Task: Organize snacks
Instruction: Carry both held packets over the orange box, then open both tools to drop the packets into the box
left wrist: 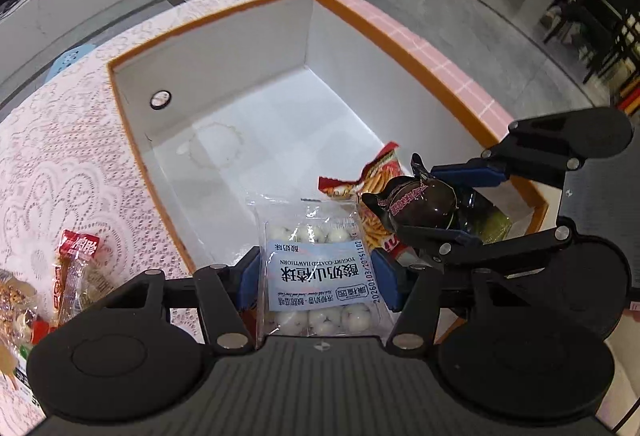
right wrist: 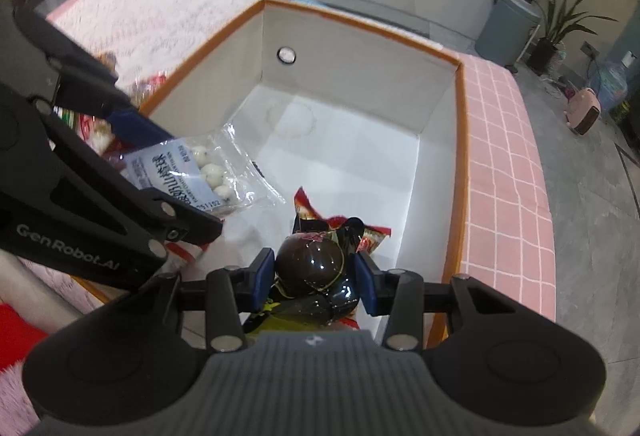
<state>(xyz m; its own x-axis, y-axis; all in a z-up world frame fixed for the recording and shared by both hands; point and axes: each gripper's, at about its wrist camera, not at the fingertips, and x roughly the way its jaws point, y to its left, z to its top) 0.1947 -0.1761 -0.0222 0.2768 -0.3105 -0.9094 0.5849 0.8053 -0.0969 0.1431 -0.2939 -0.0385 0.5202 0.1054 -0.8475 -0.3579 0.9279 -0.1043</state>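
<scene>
My left gripper (left wrist: 318, 278) is shut on a clear packet of white yogurt hawthorn balls (left wrist: 320, 272) and holds it over the near edge of the orange-rimmed white box (left wrist: 224, 84). My right gripper (right wrist: 314, 278) is shut on a dark brown wrapped egg snack (right wrist: 310, 266) and holds it inside the box (right wrist: 462, 140) near its near right corner. The egg snack (left wrist: 416, 202) and right gripper (left wrist: 466, 204) also show in the left wrist view. The hawthorn packet (right wrist: 200, 172) and left gripper (right wrist: 160, 176) show in the right wrist view. A red fries bag (left wrist: 376, 188) lies in the box under the egg.
More snack packets (left wrist: 76, 272) lie on the lace tablecloth (left wrist: 60, 156) left of the box. The pink checked table edge (right wrist: 508, 172) runs along the box's right side. A green-yellow packet (left wrist: 496, 226) lies in the box under my right gripper.
</scene>
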